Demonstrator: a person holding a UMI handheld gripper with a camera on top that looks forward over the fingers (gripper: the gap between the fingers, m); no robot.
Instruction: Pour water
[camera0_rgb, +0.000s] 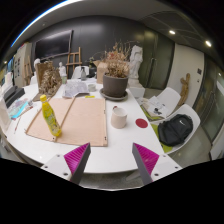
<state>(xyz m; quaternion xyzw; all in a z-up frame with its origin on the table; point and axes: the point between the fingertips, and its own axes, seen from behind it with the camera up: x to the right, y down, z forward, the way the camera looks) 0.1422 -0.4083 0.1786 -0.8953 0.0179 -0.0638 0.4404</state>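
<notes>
A yellow-green bottle (50, 116) lies tilted on a tan mat (75, 118) on the white round table (110, 150), ahead and left of my fingers. A small whitish cup (119, 117) stands just right of the mat, ahead of the fingers. My gripper (112, 160) is open and empty above the table's near edge, its magenta pads (74, 158) spread wide with bare table between them.
A potted plant (116, 76) stands at the table's far side. A small red disc (141, 123) lies right of the cup. A black bag (176, 129) sits on a white chair (187, 118) at the right. Papers and clutter (20, 104) lie at the left.
</notes>
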